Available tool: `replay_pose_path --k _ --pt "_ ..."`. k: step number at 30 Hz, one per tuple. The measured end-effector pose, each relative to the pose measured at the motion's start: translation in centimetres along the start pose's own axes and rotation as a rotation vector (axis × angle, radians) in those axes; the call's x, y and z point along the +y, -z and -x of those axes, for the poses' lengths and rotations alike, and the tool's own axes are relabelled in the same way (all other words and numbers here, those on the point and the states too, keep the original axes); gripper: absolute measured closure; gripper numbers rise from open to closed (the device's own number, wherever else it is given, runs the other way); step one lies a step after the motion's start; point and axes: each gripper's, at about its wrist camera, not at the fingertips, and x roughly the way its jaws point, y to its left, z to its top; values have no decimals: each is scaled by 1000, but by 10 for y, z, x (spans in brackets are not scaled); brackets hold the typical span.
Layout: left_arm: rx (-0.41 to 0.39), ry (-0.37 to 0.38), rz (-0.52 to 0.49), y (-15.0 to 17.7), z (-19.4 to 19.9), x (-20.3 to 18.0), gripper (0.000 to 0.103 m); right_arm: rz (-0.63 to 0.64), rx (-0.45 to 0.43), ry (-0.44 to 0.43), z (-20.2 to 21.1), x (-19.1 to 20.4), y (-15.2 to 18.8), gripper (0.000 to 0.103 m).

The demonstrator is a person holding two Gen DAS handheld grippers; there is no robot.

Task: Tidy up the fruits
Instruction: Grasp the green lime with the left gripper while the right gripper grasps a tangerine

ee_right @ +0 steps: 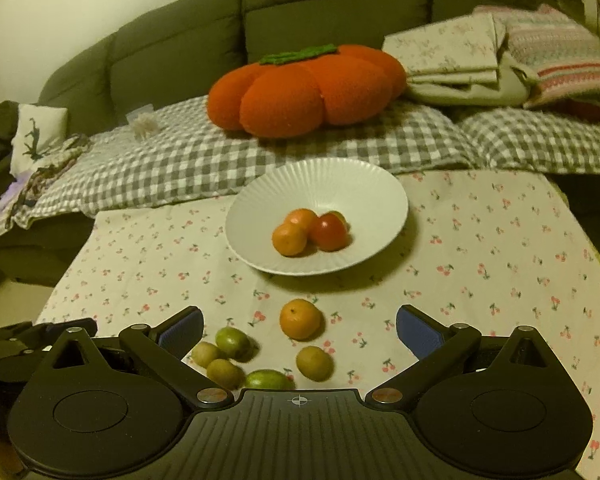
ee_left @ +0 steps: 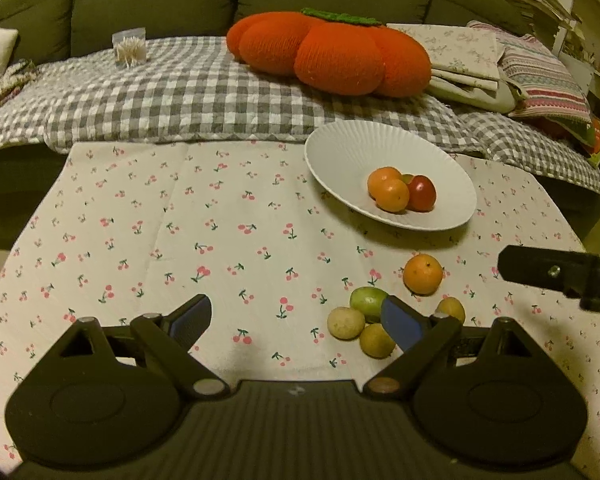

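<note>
A white ribbed plate (ee_left: 340,152) (ee_right: 320,180) on the cherry-print cloth holds two oranges (ee_left: 392,194) (ee_right: 290,238) and a red fruit (ee_left: 422,193) (ee_right: 329,232). A loose orange (ee_left: 423,274) (ee_right: 300,319) lies in front of the plate. Close by it lie several small green and yellowish fruits (ee_left: 368,300) (ee_right: 314,363). My left gripper (ee_left: 300,326) stands open over bare cloth, the fruit cluster by its right finger. My right gripper (ee_right: 300,334) stands open, with the loose orange and small fruits in front of its spread fingers.
A sofa behind the table carries a checked blanket (ee_left: 180,96), an orange pumpkin cushion (ee_left: 328,52) (ee_right: 304,88) and folded textiles (ee_left: 468,56). The right gripper's black body (ee_left: 560,276) shows at the right edge of the left wrist view.
</note>
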Motion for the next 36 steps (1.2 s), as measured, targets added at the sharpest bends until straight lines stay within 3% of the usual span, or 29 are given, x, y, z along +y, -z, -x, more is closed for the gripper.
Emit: replay_pose_path --k 5,11,20,25,27,30,36 --pt "11 12 5 2 -5 -1 12 -61 19 -16 -4 -11 -1 0" --pt "38 73 26 5 -17 -4 21 -126 50 -30 -11 -19 -1 0" --pt "33 127 -151 2 -38 -35 41 -160 71 -12 -21 -24 -2 2" --pt "64 131 -193 1 -53 -40 57 -147 74 -9 -28 -24 -5 5" --pt "68 126 -214 3 -58 -42 58 -136 79 -5 -34 -23 -7 6" --pt "72 133 -223 3 -60 -44 71 -126 95 -9 -45 -20 -9 15" --pt "74 156 -181 0 -62 -37 72 -121 134 2 -72 -17 -6 28"
